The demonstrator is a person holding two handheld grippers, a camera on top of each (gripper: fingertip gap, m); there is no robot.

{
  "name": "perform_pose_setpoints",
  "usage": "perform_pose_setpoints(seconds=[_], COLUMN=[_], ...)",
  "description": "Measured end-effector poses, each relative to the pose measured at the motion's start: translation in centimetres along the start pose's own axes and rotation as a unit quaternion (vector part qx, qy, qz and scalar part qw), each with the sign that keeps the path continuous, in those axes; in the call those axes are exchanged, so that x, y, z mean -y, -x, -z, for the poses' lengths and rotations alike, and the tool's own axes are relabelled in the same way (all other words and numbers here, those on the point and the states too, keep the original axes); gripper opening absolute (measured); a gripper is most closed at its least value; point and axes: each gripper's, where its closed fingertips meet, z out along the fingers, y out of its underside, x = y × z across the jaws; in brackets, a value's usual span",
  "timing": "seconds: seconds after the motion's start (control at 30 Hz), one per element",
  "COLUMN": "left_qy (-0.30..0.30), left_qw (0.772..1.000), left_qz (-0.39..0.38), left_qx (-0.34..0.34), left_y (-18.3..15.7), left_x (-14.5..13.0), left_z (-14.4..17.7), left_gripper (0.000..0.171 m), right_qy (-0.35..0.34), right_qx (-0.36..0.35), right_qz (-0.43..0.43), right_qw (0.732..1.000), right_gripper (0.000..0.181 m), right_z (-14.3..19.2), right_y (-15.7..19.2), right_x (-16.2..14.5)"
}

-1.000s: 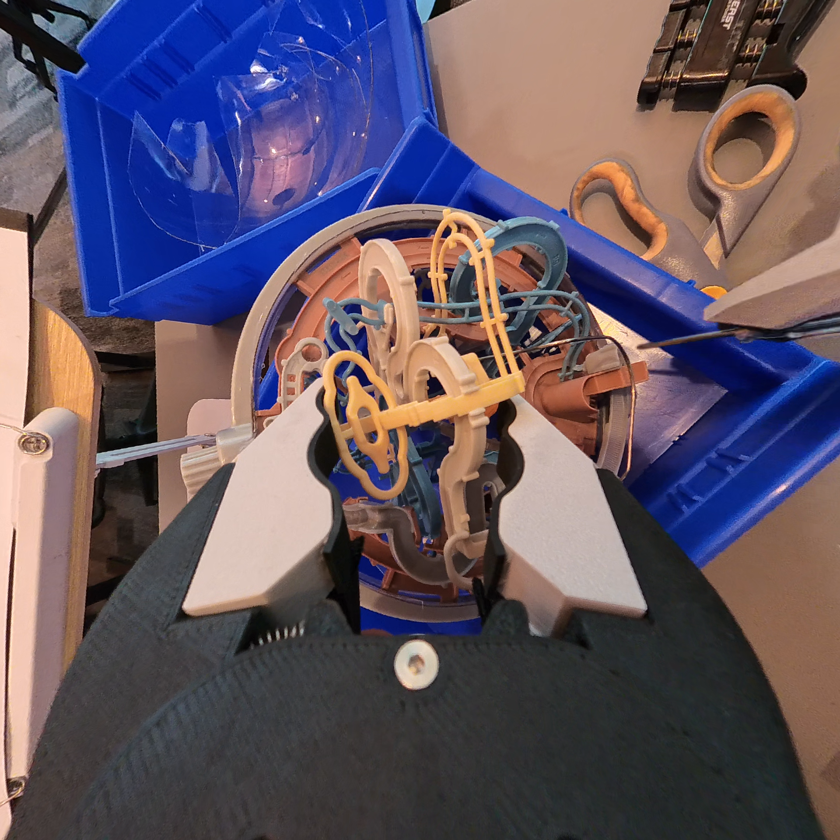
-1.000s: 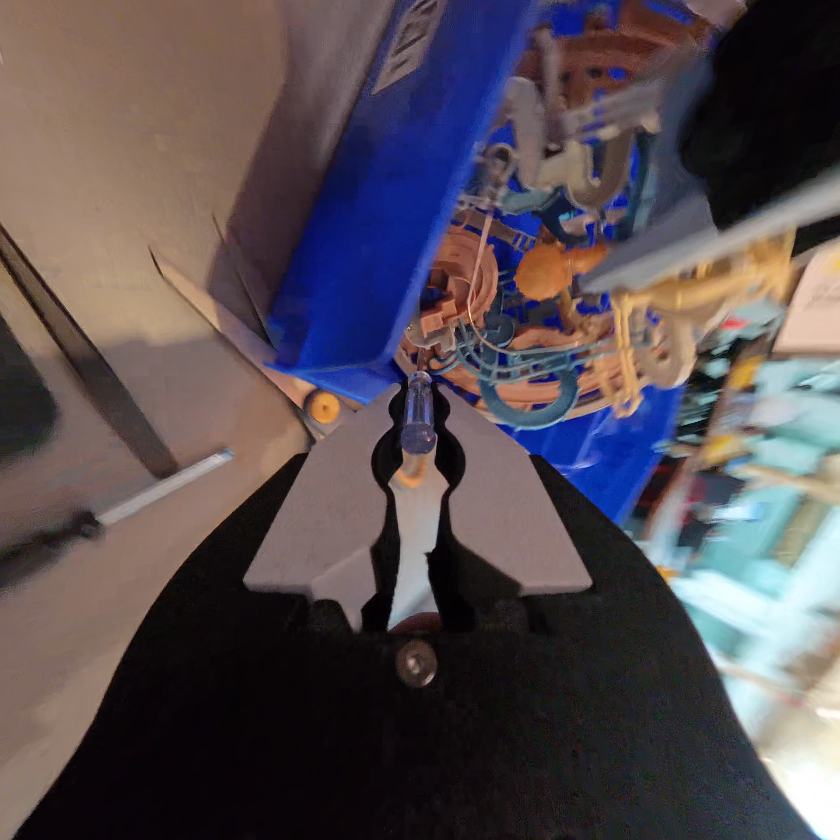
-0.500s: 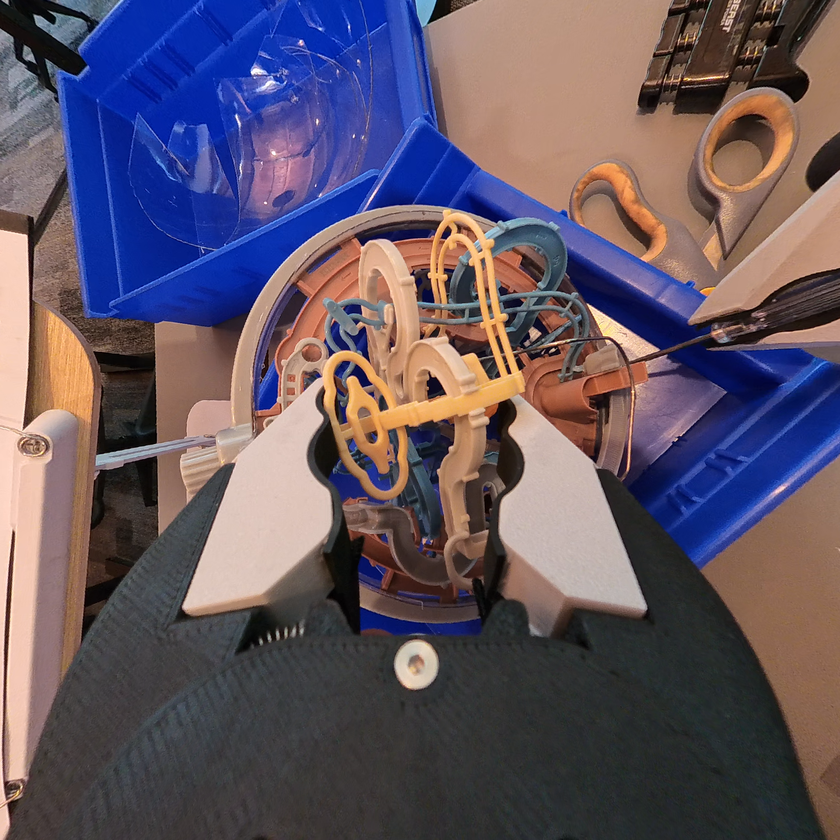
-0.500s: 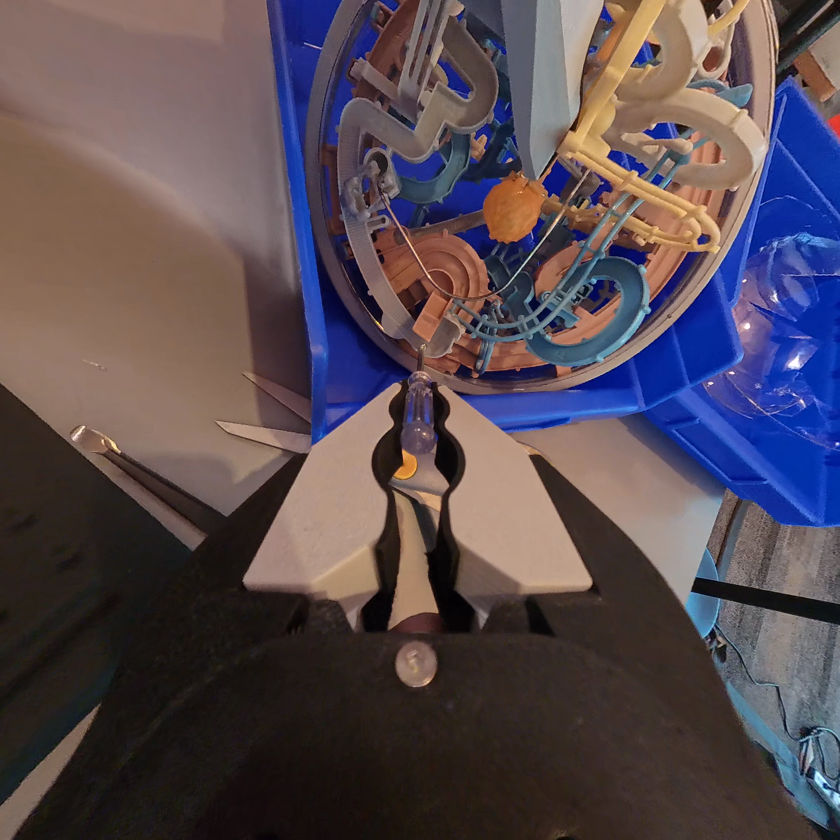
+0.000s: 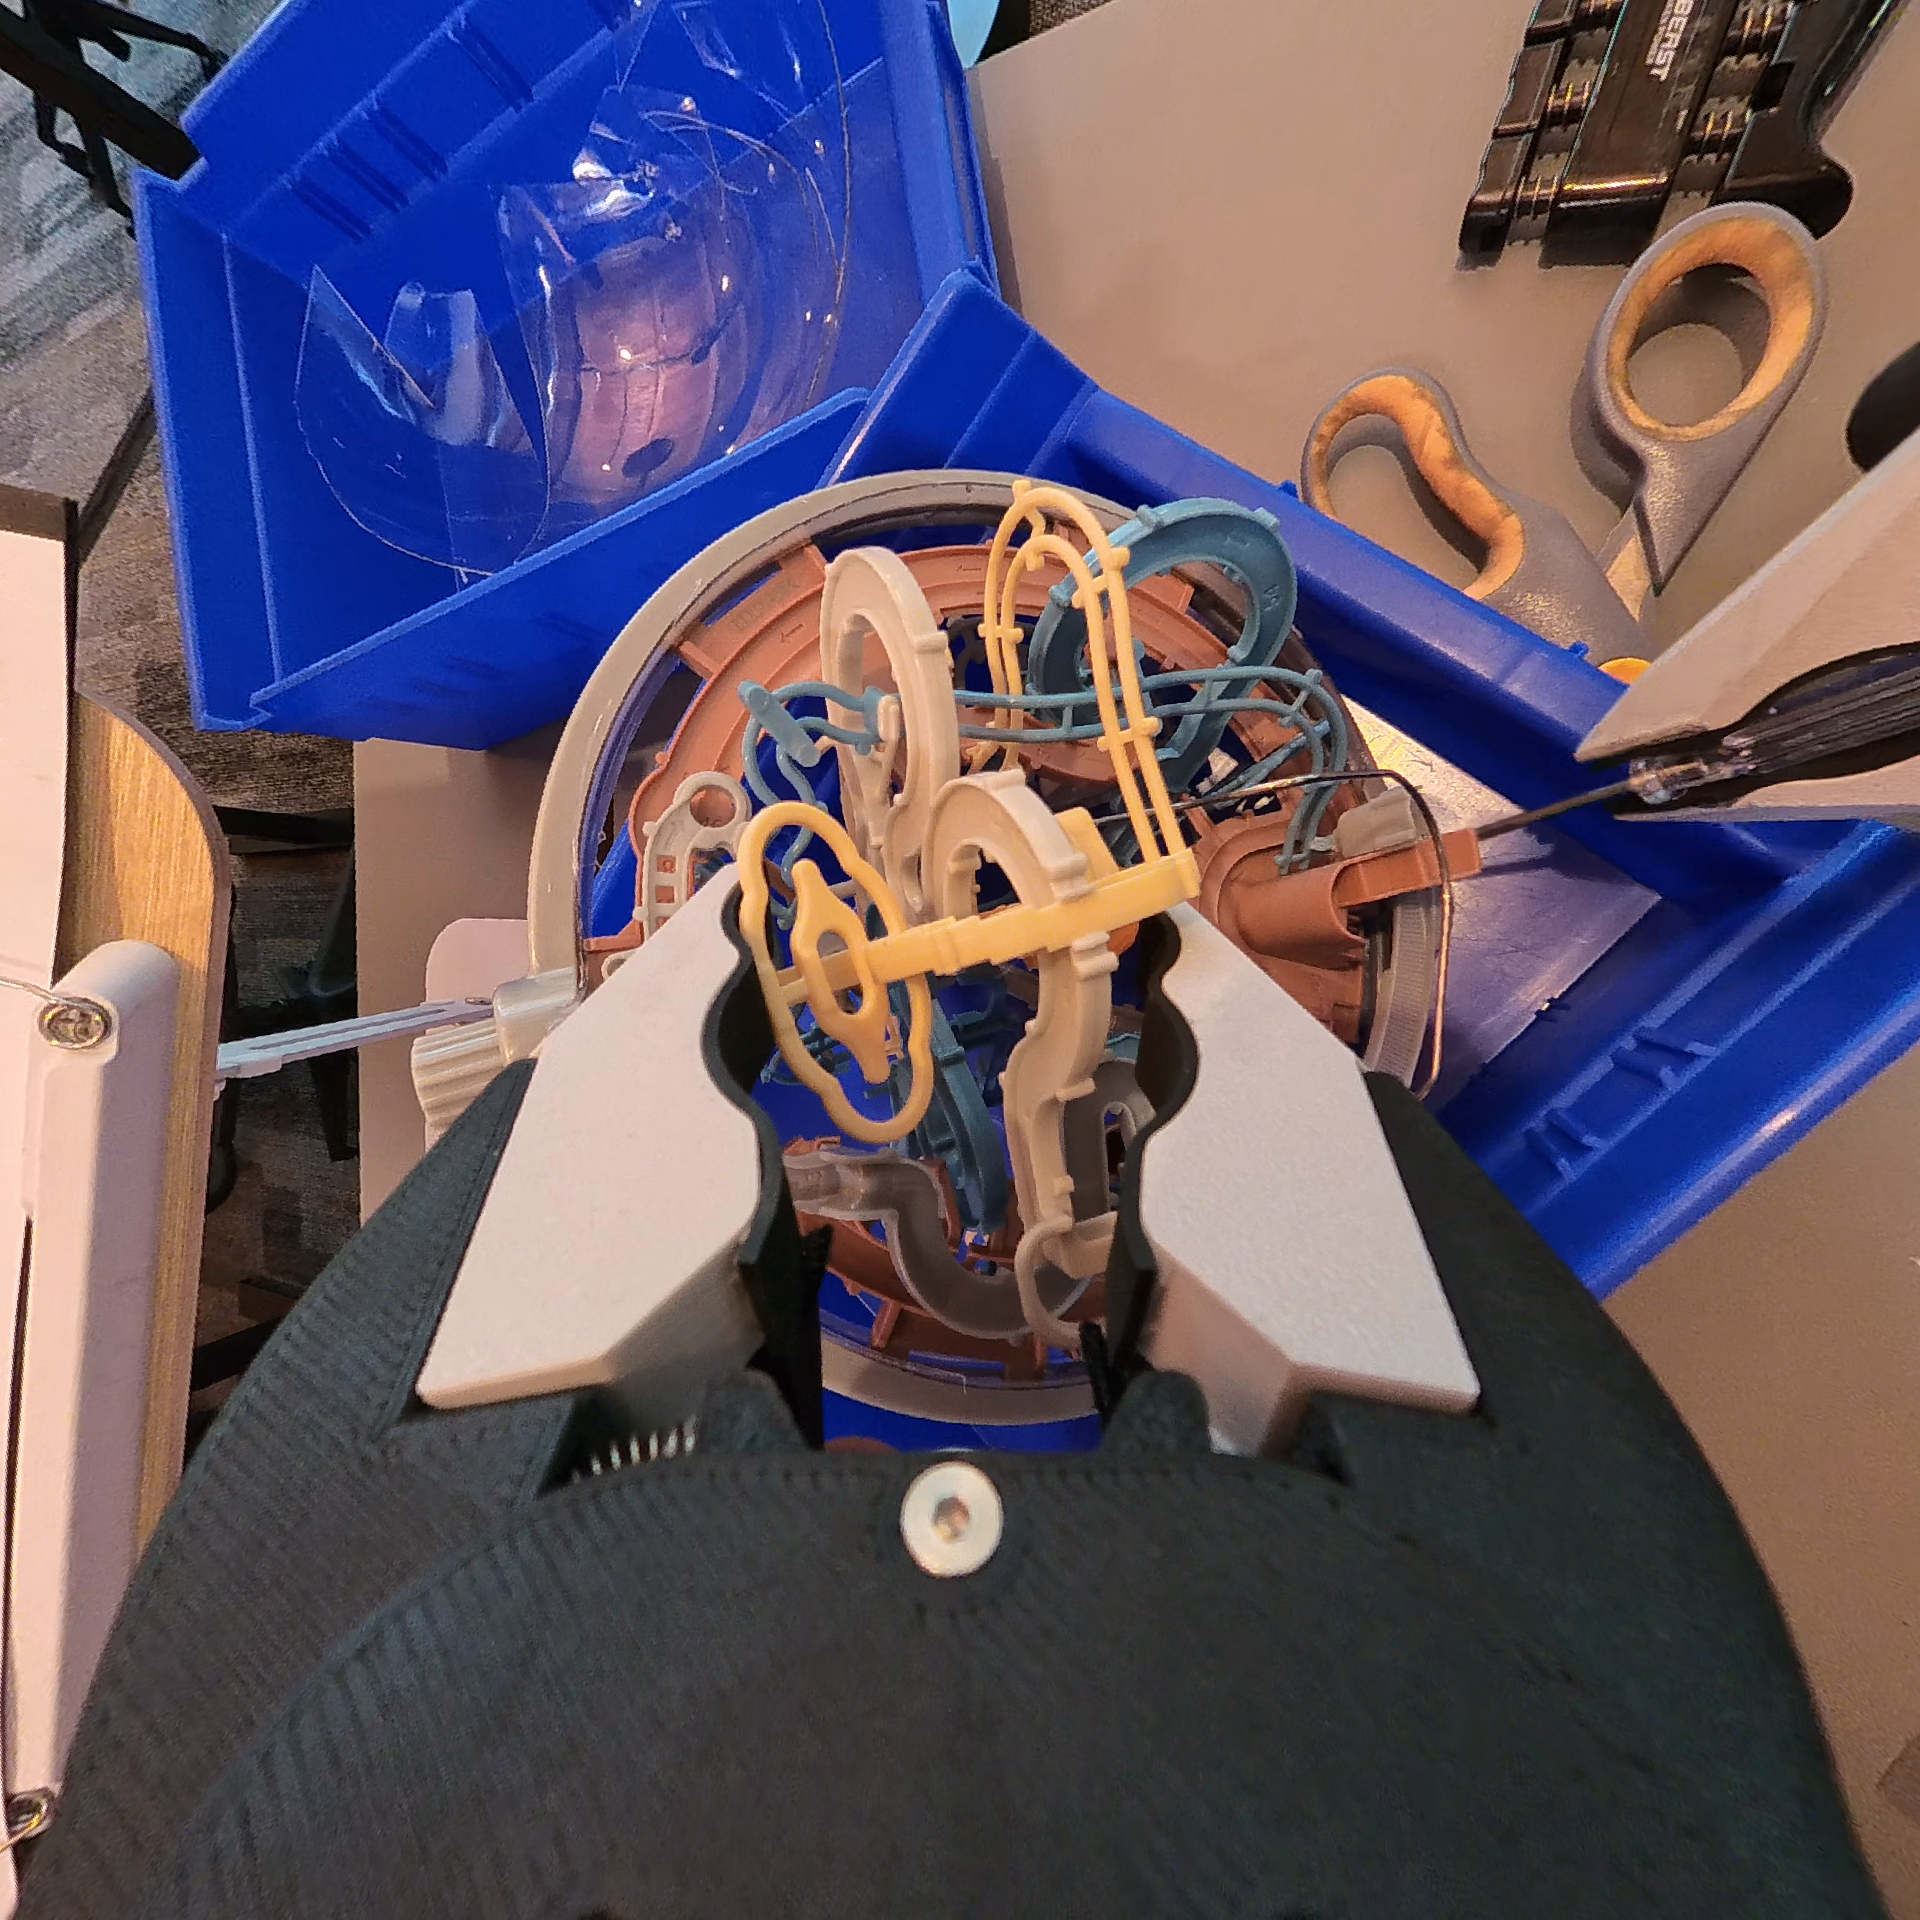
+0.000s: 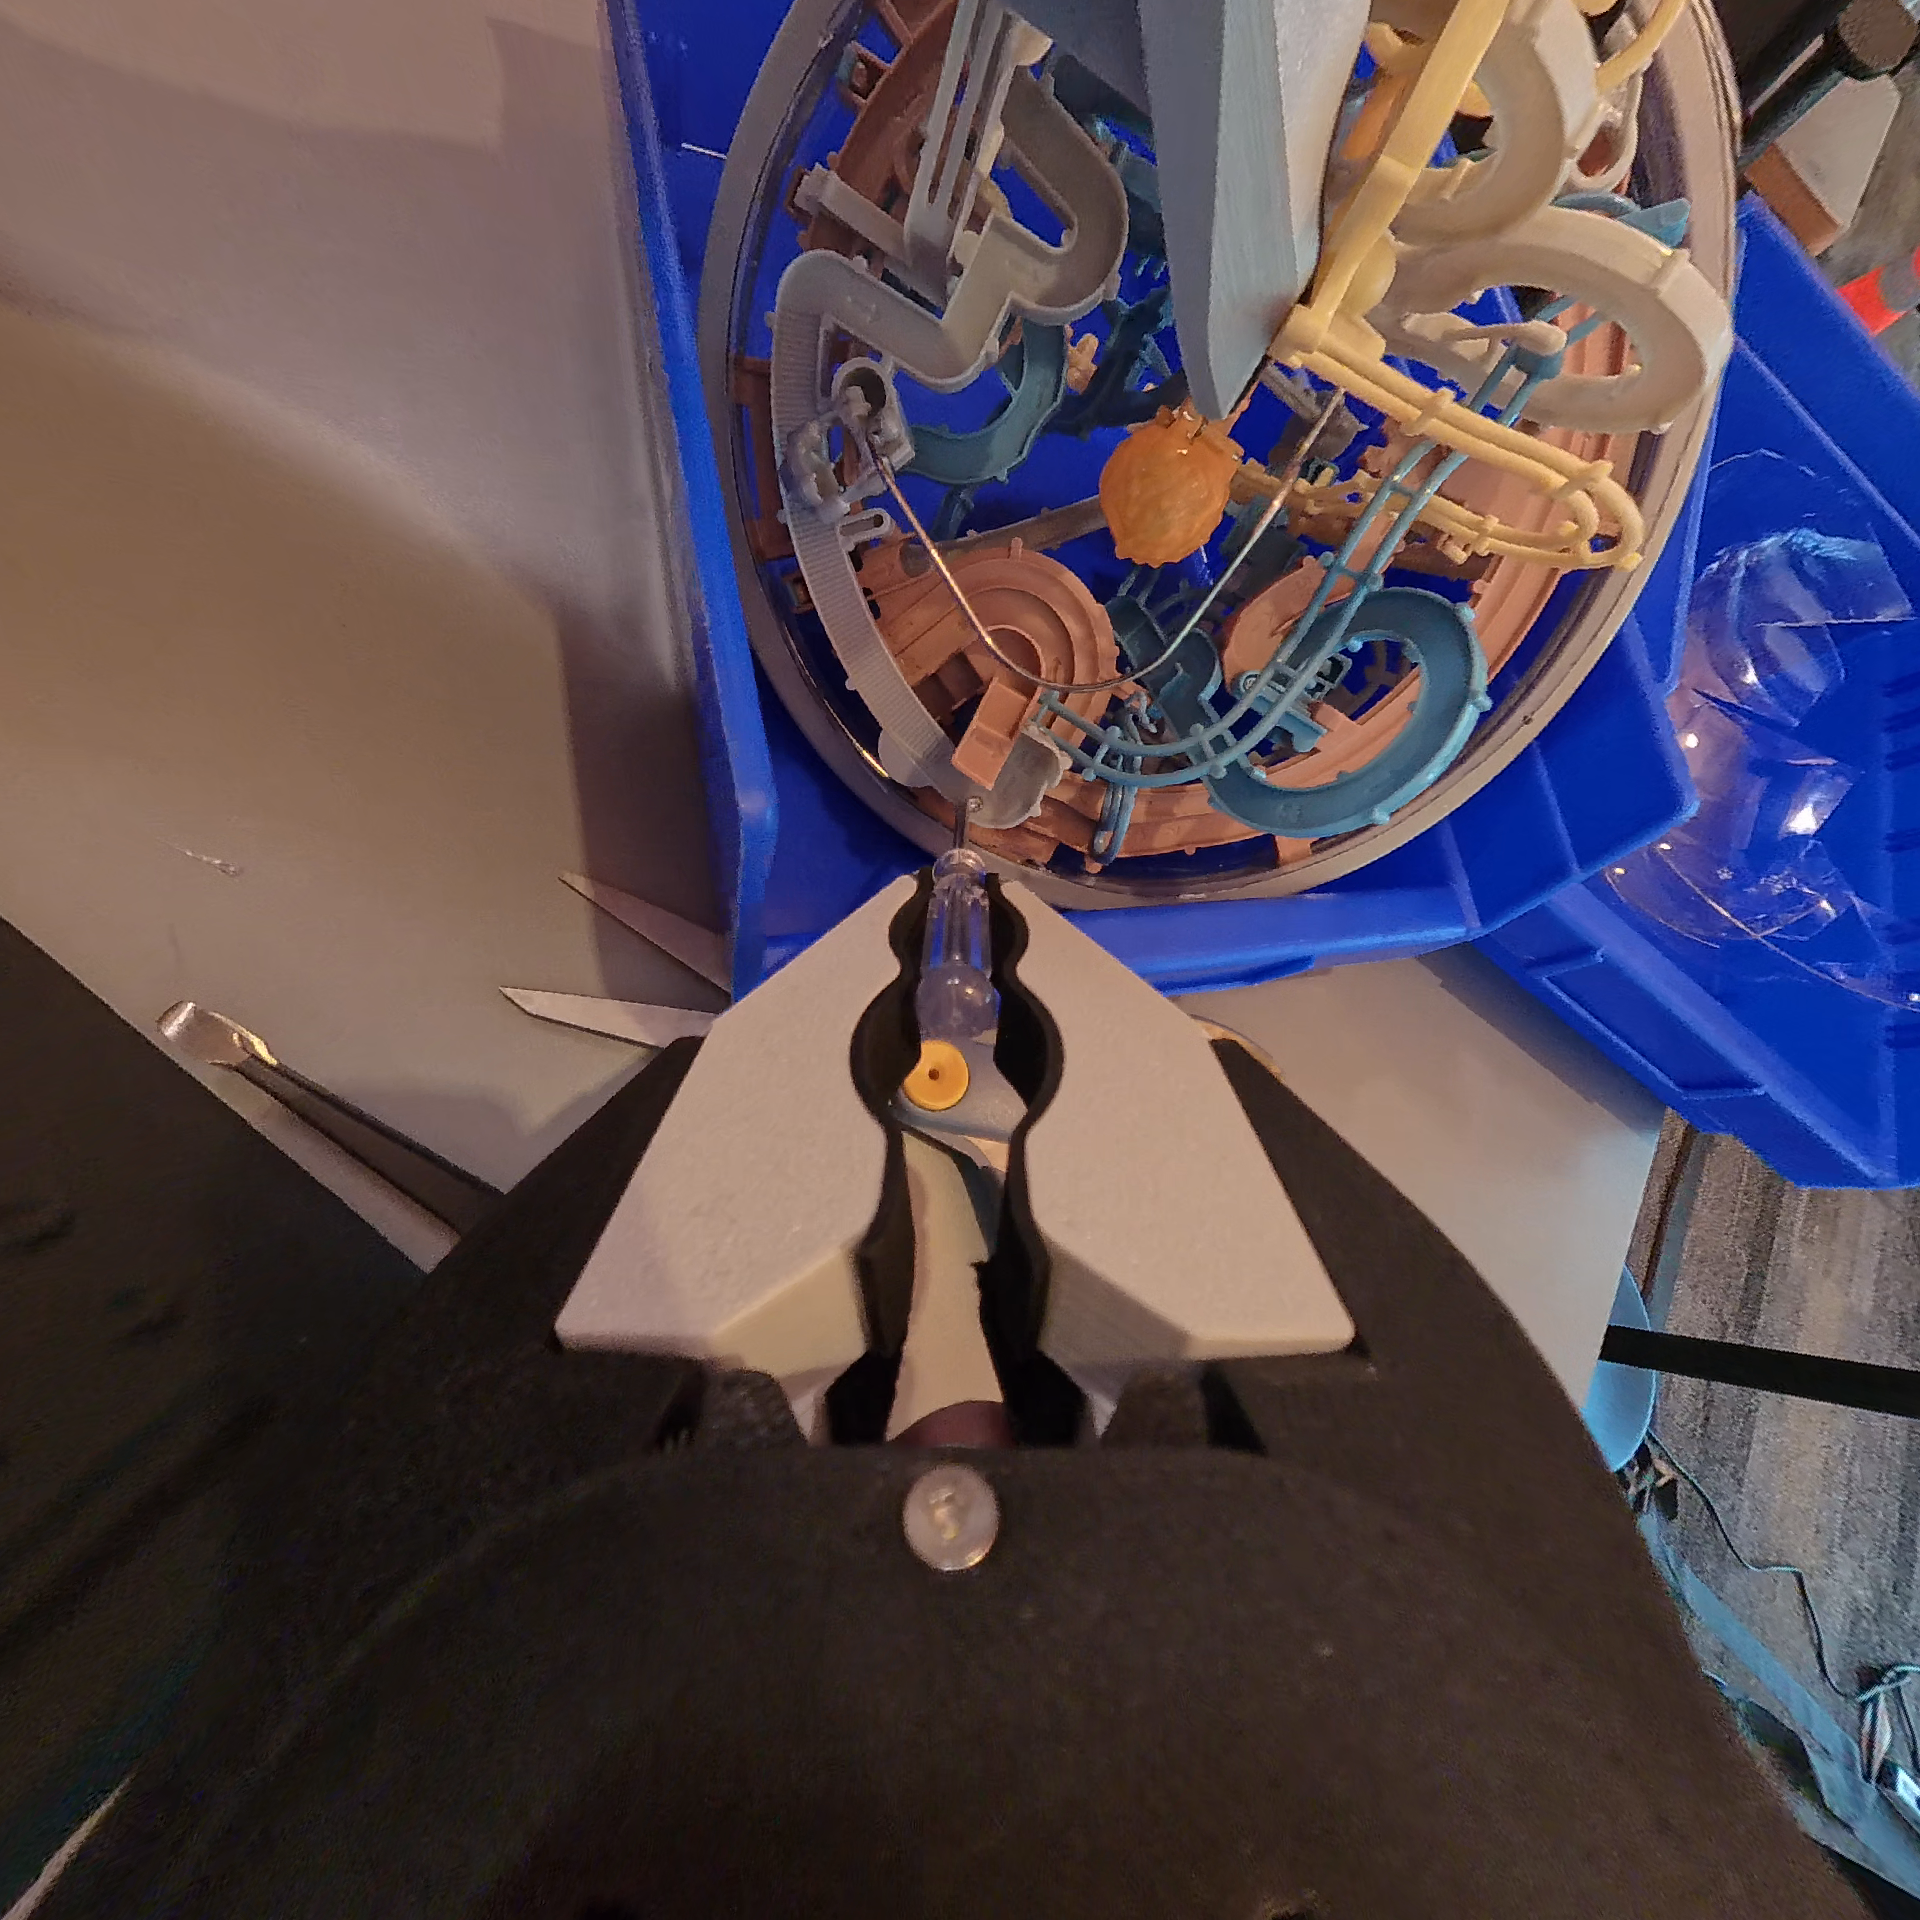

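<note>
An open half of a ball maze (image 5: 644, 665) with a grey rim and brown, blue, cream and yellow tracks sits tilted in a blue bin (image 5: 1662, 997). My left gripper (image 5: 951, 914) is shut on the cream and yellow tracks in its middle; one of its fingers (image 6: 1236, 208) shows among the tracks in the right wrist view. My right gripper (image 6: 956, 894) is shut on a small clear-handled screwdriver (image 6: 951, 977). The screwdriver tip touches the maze (image 6: 1039, 623) at its rim, beside a brown end piece. The right gripper (image 5: 1714, 727) also shows at the right edge of the left wrist view.
A second blue bin (image 5: 270, 520) behind holds a clear plastic dome (image 5: 582, 343). Grey and orange scissors (image 5: 1662, 343) and a black tool holder (image 5: 1662, 94) lie on the table at the far right. A thin metal tool (image 6: 260, 1060) rests on a black mat (image 6: 104, 1247).
My right gripper has swung round and steadied, bringing the screwdriver tip up to the maze's rim. My left gripper and the maze have not moved.
</note>
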Motion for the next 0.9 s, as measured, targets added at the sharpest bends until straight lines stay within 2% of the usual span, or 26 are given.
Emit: perform_pose_setpoints(seconds=[0.37, 0.9], left_qy=[-0.001, -0.002], left_qw=[1.0, 1.0], left_qz=[0.0, 0.001], left_qx=[0.0, 0.0], left_y=[0.0, -0.05], left_x=[0.07, 0.13], left_z=[-0.04, -0.08], left_gripper=[0.068, 0.068], right_qy=[0.001, -0.011], right_qx=[-0.026, -0.027], right_qz=[-0.004, -0.023], right_qw=[1.0, 0.999], right_gripper=[0.006, 0.006], right_z=[0.12, 0.17], right_y=[0.0, -0.08], right_x=[-0.01, -0.21])
